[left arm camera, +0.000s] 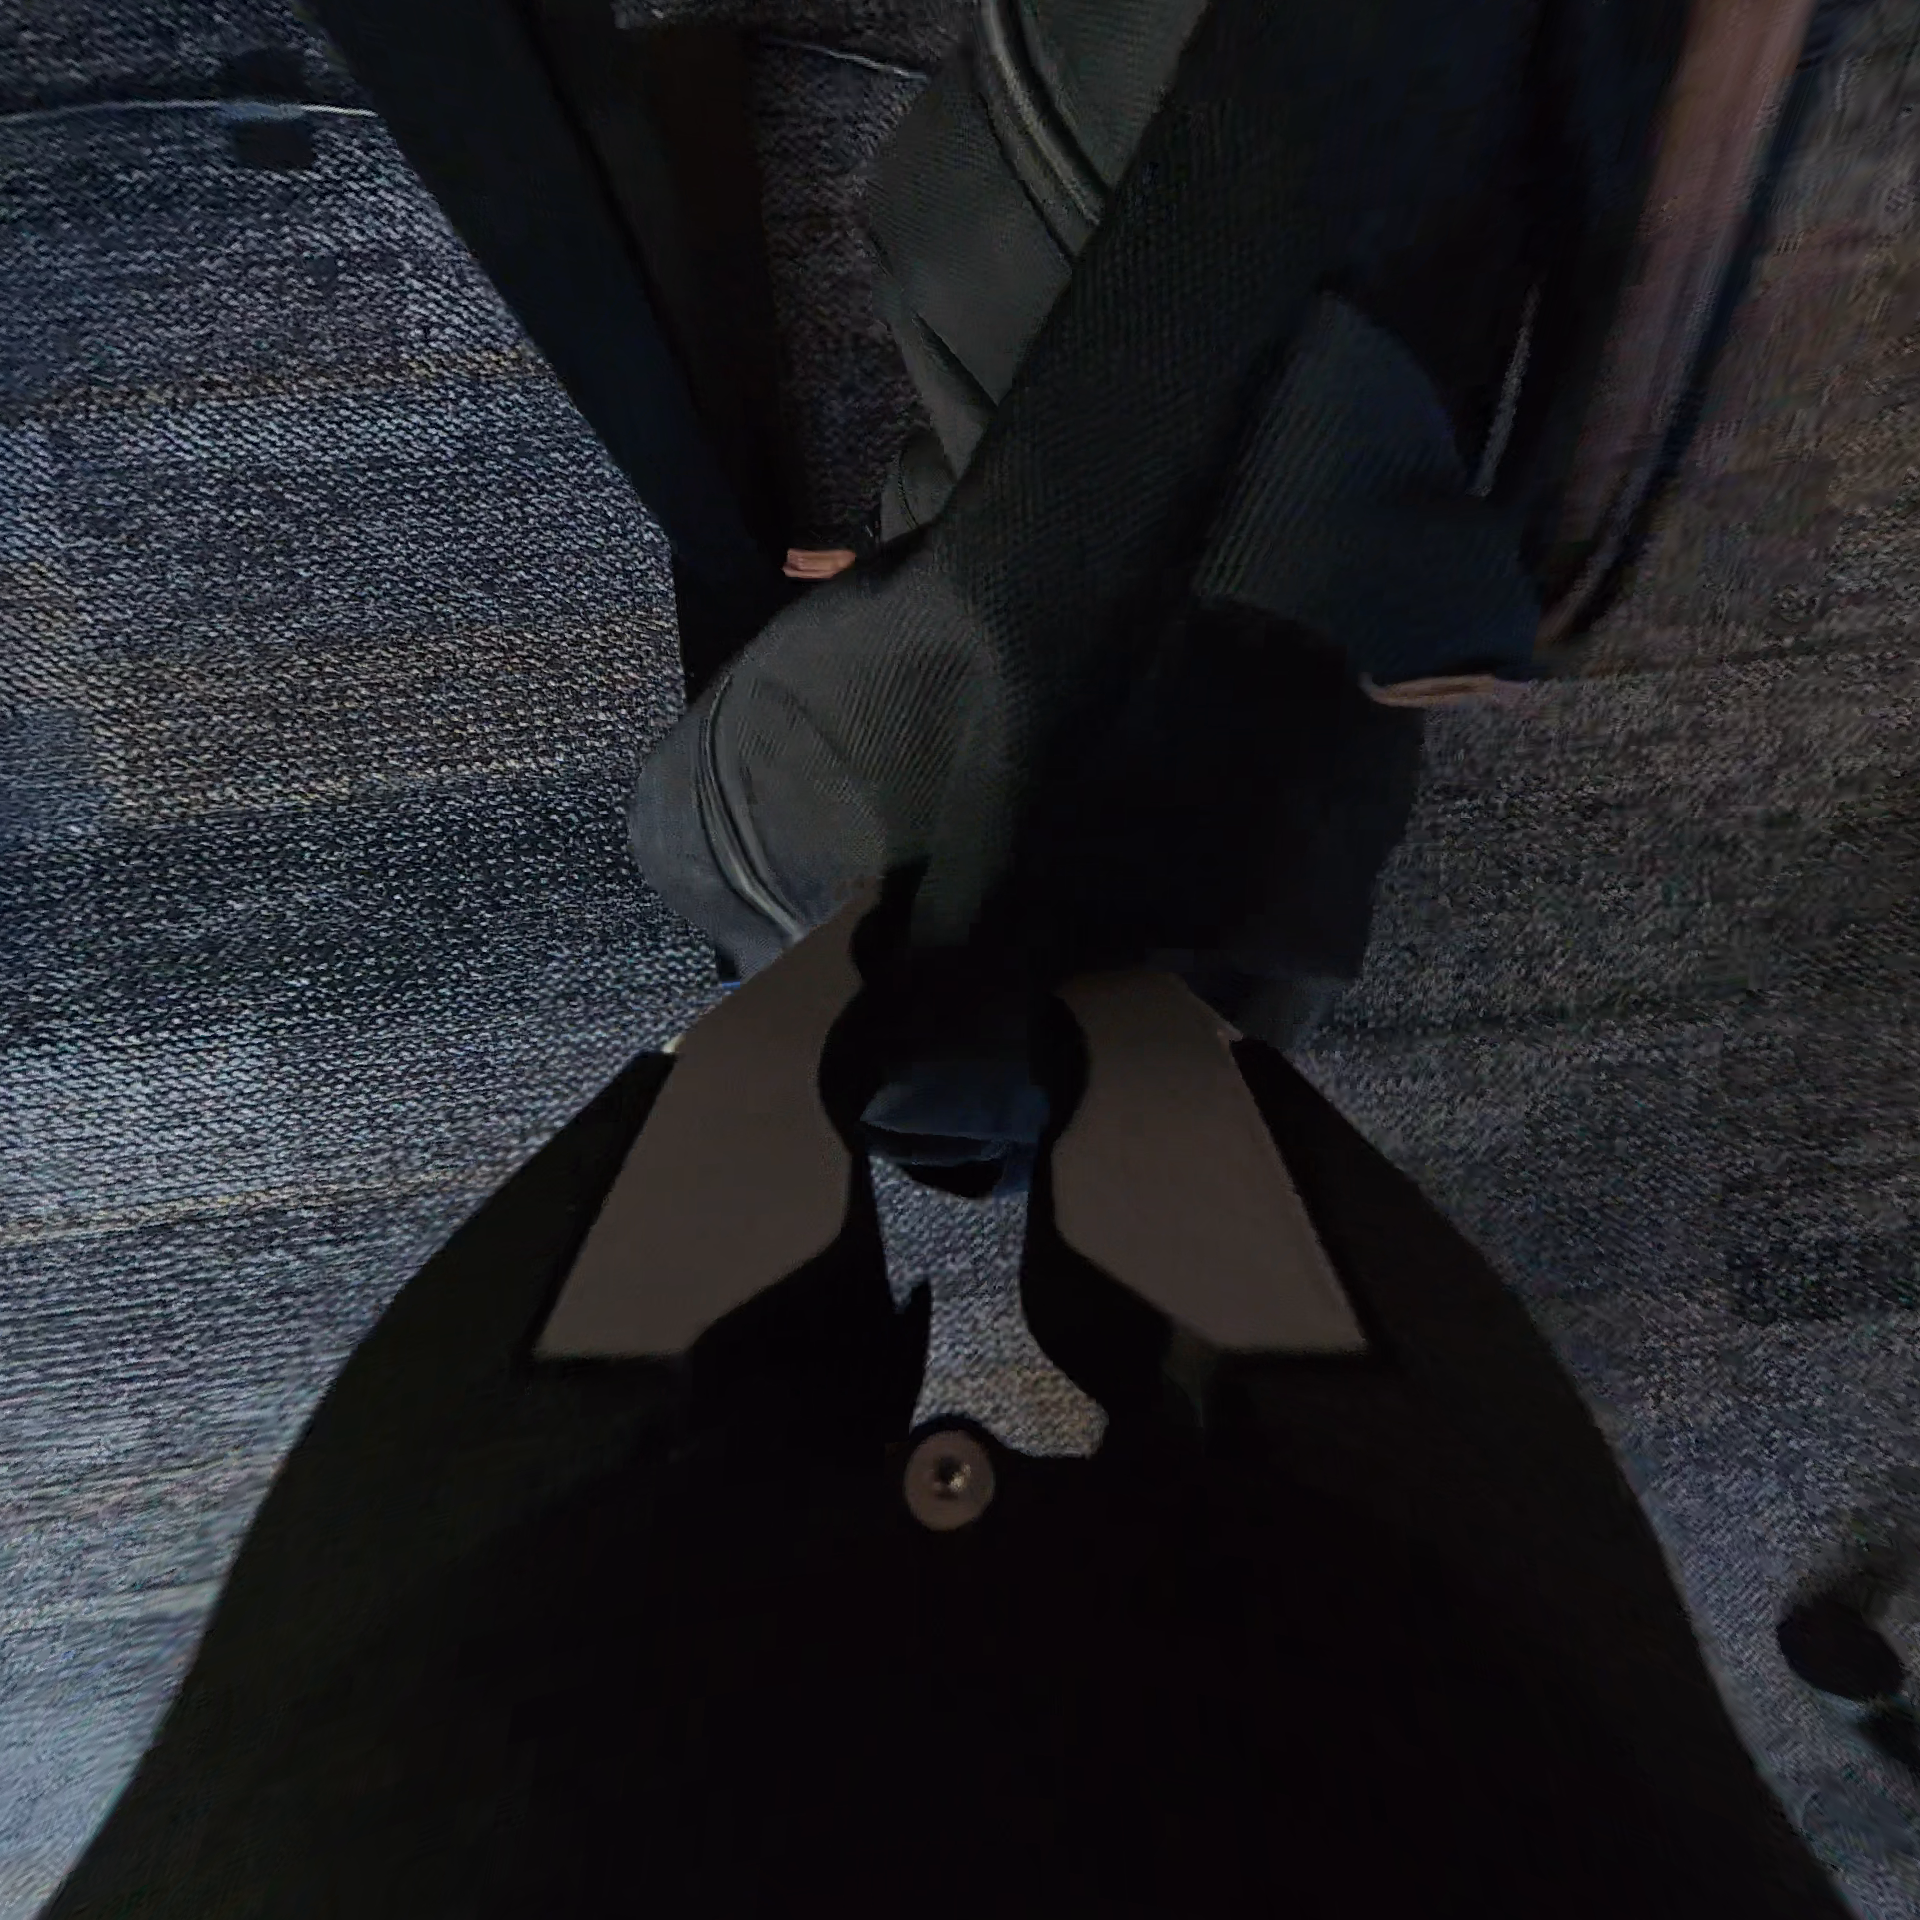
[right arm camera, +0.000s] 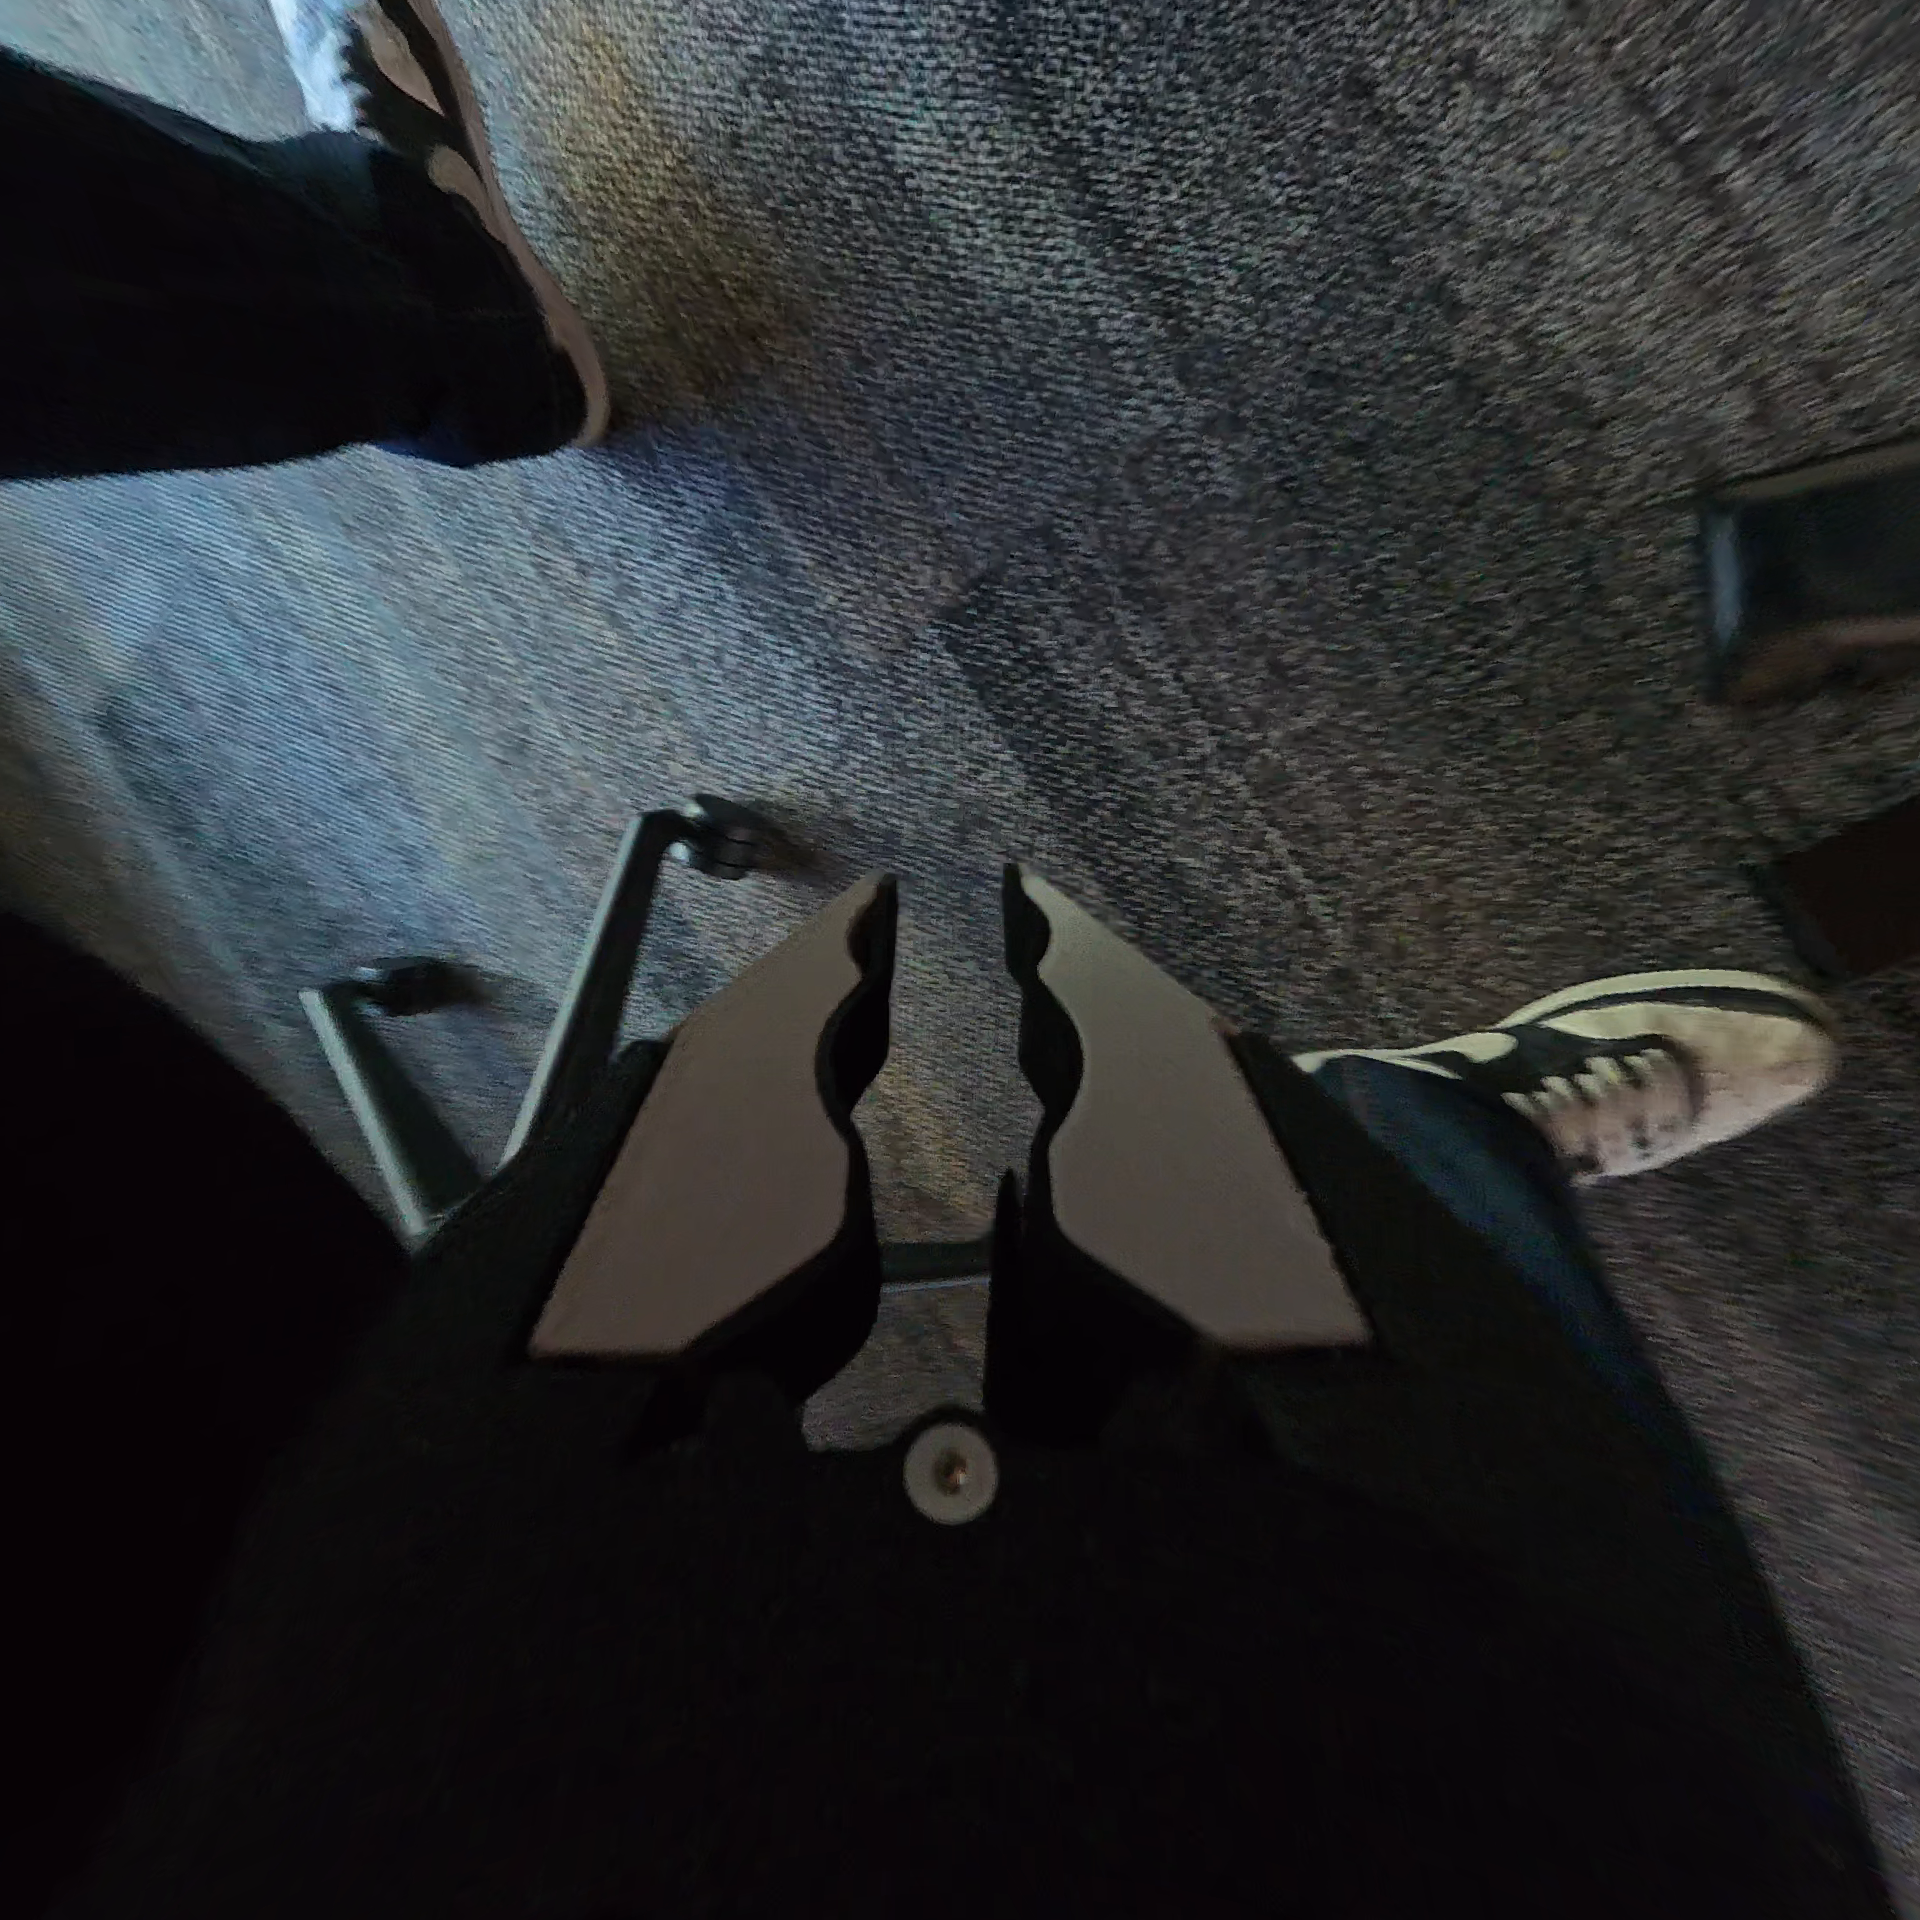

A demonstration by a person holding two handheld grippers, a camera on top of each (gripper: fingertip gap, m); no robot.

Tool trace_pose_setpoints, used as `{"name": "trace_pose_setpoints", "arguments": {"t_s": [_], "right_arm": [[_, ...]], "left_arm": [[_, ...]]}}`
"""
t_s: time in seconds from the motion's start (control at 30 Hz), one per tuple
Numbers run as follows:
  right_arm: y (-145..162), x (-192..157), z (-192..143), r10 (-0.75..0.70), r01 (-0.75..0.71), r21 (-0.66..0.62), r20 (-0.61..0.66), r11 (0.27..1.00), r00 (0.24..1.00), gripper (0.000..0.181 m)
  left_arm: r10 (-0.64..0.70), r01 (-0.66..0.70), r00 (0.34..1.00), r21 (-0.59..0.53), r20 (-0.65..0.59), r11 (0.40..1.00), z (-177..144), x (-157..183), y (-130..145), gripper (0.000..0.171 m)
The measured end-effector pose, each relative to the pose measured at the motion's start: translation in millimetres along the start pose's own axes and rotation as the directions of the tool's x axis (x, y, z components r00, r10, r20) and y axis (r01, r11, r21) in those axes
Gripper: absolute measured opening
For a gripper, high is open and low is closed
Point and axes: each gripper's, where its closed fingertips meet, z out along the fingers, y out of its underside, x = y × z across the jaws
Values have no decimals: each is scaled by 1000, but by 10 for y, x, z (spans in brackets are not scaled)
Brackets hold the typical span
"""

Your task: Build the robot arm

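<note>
- The carpet (left arm camera: 312,675), a blue-grey weave, filled the ground in both views, and everything else lay on or above it.
- A dark bag (left arm camera: 883,748) of woven cloth hung above the carpet in the left wrist view, with a wide black strap (left arm camera: 1101,436) crossing it; no brand or writing could be read on it.
- The left gripper (left arm camera: 951,997) was clamped on a fold of the bag's cloth.
- The right gripper (right arm camera: 948,894) hovered over the carpet with a narrow gap between its jaws, holding nothing.
- A pale shoe (right arm camera: 1662,1070) with black trim stood on the carpet to the right of the right gripper.
- Thin metal legs (right arm camera: 613,997) with black feet rested on the carpet to its left.
</note>
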Motion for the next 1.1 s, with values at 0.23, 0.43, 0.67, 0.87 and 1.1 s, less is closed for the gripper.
{"name": "trace_pose_setpoints", "arguments": {"t_s": [0.23, 0.43, 0.67, 0.87, 1.1], "right_arm": [[-278, -576, 132, 8, -17, 84, 111, 996, 994, 23], [-332, -816, 204, 47, -65, 127, 143, 990, 989, 23], [-617, -1136, 271, 43, -75, 163, 189, 984, 981, 22], [-1025, -1410, 403, -20, -19, 187, 203, 982, 979, 23], [-1117, -1504, 486, -40, 5, 171, 204, 985, 978, 23]], "left_arm": [[170, -168, 985, -124, 6, 978, -730, 585, 688, 5], [-54, 58, 998, -205, 25, 977, -1426, -47, 1648, 5], [-172, 227, 964, -293, 202, 929, -2366, -935, 2821, 5], [-58, 138, 974, -371, 219, 918, -2992, -1064, 3035, 4], [46, 63, 969, -423, 242, 904, -3395, -1141, 2858, 5]]}}
